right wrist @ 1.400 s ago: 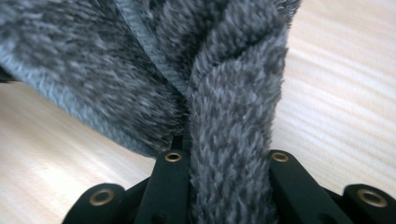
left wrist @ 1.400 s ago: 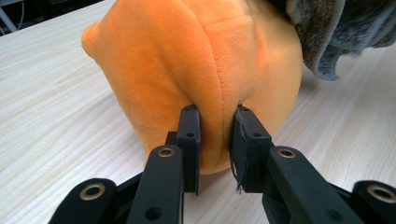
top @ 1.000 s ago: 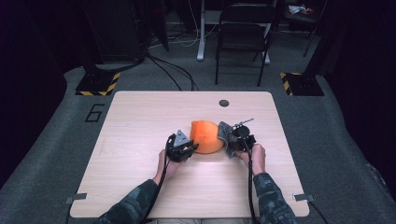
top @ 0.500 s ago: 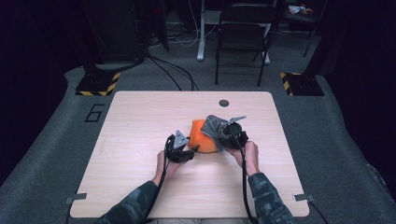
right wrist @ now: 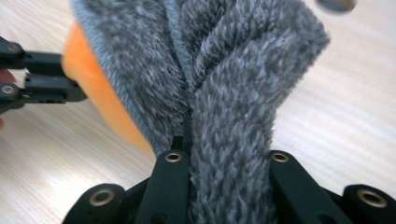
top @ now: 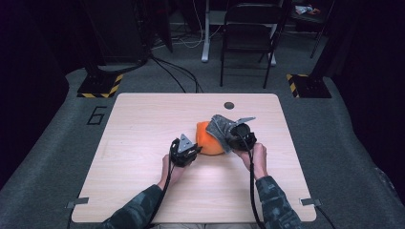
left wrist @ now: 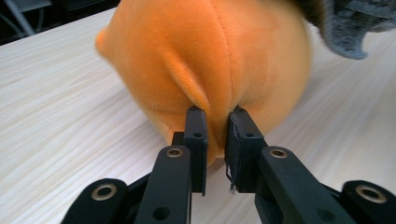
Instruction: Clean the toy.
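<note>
An orange plush toy [top: 208, 142] lies at the middle of the wooden table [top: 143, 124]. My left gripper [left wrist: 215, 116] is at its near left side; its jaws have just been closing and now pinch a fold of the orange plush [left wrist: 205, 56] between the pads. My right gripper [right wrist: 224, 149] is shut on a grey fuzzy cloth [right wrist: 210, 70], which stands up between its jaws and hides most of them. In the high view the grey cloth [top: 220, 126] drapes over the toy's right top, with the right gripper [top: 229, 138] just right of it and the left gripper [top: 196, 149] to the toy's left.
A dark round grommet [top: 229, 105] sits in the table near its far edge. Beyond the table stand a folding chair [top: 248, 43] and two floor bases with yellow-black stripes [top: 100, 86]. Bare wood lies to the left and in front of the toy.
My right gripper has risen and drawn the grey cloth up and leftward over the plush toy. The left hand has kept its place at the toy's left side.
</note>
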Tool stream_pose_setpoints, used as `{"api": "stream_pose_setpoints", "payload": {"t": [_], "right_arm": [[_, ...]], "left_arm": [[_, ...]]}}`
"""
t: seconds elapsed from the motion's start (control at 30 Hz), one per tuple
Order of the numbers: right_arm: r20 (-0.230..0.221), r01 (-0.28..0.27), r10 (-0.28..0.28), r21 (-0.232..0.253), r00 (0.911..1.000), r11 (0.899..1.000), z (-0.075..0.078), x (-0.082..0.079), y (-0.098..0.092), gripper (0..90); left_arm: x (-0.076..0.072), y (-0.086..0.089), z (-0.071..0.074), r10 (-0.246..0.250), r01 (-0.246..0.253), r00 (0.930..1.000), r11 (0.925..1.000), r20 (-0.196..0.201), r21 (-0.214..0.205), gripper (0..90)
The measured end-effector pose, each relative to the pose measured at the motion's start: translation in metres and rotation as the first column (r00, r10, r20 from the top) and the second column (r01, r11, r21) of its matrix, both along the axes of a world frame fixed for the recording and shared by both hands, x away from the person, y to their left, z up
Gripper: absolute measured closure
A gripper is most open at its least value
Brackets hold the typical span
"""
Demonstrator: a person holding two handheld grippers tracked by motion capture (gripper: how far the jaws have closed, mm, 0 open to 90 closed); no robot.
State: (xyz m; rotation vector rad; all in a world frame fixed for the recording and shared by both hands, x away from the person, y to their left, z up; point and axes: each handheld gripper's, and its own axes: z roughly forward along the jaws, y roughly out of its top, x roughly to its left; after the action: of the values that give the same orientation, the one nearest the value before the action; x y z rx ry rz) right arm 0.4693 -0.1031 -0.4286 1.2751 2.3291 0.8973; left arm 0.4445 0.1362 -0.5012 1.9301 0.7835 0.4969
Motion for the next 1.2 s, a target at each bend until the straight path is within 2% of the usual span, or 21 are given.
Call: {"api": "stream_pose_setpoints", "payload": {"t": [0.03,0.13,0.2,0.3,0.33,0.37,0.5,0.6,0.63,0.67,0.7,0.8,0.83,0.97,1.03,1.07,1.1,1.17,1.2], "right_arm": [[0.011,-0.004,0.003,0.011,0.9999,1.0,0.006,-0.003,0.002,78.4],[0.053,-0.043,0.043,0.003,0.9977,0.999,0.021,-0.012,0.011,78.5],[0.084,-0.076,0.079,-0.033,0.9934,0.997,0.025,-0.018,0.022,78.4],[0.066,-0.092,0.098,-0.086,0.993,0.992,0.018,-0.02,0.034,78.4],[0.067,-0.088,0.096,-0.118,0.9931,0.989,0.011,-0.017,0.036,78.5],[0.062,-0.088,0.095,-0.113,0.9935,0.99,0.008,-0.016,0.035,78.5],[0.024,-0.045,0.048,-0.103,0.9986,0.994,0.001,-0.01,0.025,78.5],[0.005,-0.015,0.015,-0.115,0.9999,0.993,-0.007,-0.004,0.015,78.5],[-0.005,-0.005,0.005,-0.115,1.0,0.993,-0.011,-0.003,0.012,78.5],[-0.01,-0.001,-0.001,-0.119,1.0,0.993,-0.013,-0.002,0.01,78.5],[-0.01,0.007,-0.008,-0.12,0.9999,0.993,-0.017,0.0,0.007,78.5],[-0.047,0.027,-0.032,-0.106,0.9984,0.994,-0.024,0.005,-0.001,78.5],[-0.055,0.031,-0.038,-0.114,0.9978,0.993,-0.027,0.007,-0.004,78.5],[-0.114,0.052,-0.064,-0.106,0.9914,0.993,-0.045,0.014,-0.01,78.4],[-0.157,0.057,-0.072,-0.097,0.985,0.994,-0.056,0.016,-0.013,78.3],[-0.166,0.054,-0.072,-0.111,0.9834,0.992,-0.061,0.017,-0.013,78.3],[-0.172,0.06,-0.077,-0.102,0.9821,0.993,-0.064,0.018,-0.014,78.3],[-0.175,0.059,-0.074,-0.089,0.9817,0.994,-0.064,0.019,-0.016,78.3],[-0.177,0.061,-0.078,-0.1,0.981,0.993,-0.062,0.02,-0.017,78.3]], "left_arm": [[-0.001,-0.001,0.003,-0.003,0.003,1.0,0.9997,-0.008,-0.023,80.6],[-0.006,-0.001,0.012,-0.029,0.028,0.9995,0.9984,-0.014,-0.048,80.8],[-0.008,-0.001,0.015,-0.036,0.035,0.9991,0.9977,-0.023,-0.058,80.9],[-0.007,-0.001,0.015,-0.032,0.03,0.999,0.9977,-0.031,-0.061,80.9],[-0.006,-0.001,0.014,-0.035,0.033,0.9986,0.9978,-0.038,-0.057,80.8],[-0.005,-0.001,0.012,-0.034,0.031,0.9985,0.9977,-0.043,-0.061,80.8],[-0.001,0.003,0.009,-0.027,0.024,0.9979,0.9981,-0.059,-0.057,80.6],[0.002,0.006,0.007,-0.025,0.02,0.9963,0.998,-0.082,-0.06,80.4],[0.003,0.006,0.006,-0.018,0.013,0.9964,0.9978,-0.083,-0.066,80.4],[0.004,0.007,0.006,-0.019,0.015,0.9969,0.9984,-0.076,-0.054,80.3],[0.004,0.006,0.005,-0.017,0.012,0.9963,0.9978,-0.084,-0.065,80.3],[0.005,0.007,0.005,-0.017,0.012,0.9964,0.9984,-0.083,-0.056,80.2],[0.005,0.007,0.004,-0.015,0.009,0.9959,0.9978,-0.089,-0.066,80.2],[0.006,0.009,0.003,-0.012,0.006,0.9955,0.998,-0.094,-0.064,79.9],[0.006,0.009,0.003,-0.012,0.006,0.9954,0.9978,-0.095,-0.065,79.8],[0.006,0.009,0.003,-0.012,0.006,0.9956,0.9979,-0.093,-0.064,79.7],[0.007,0.009,0.003,-0.012,0.006,0.9957,0.9981,-0.091,-0.062,79.6],[0.008,0.011,0.003,-0.016,0.011,0.9956,0.9981,-0.092,-0.061,79.5],[0.008,0.011,0.003,-0.02,0.015,0.9955,0.9983,-0.093,-0.057,79.5]]}}
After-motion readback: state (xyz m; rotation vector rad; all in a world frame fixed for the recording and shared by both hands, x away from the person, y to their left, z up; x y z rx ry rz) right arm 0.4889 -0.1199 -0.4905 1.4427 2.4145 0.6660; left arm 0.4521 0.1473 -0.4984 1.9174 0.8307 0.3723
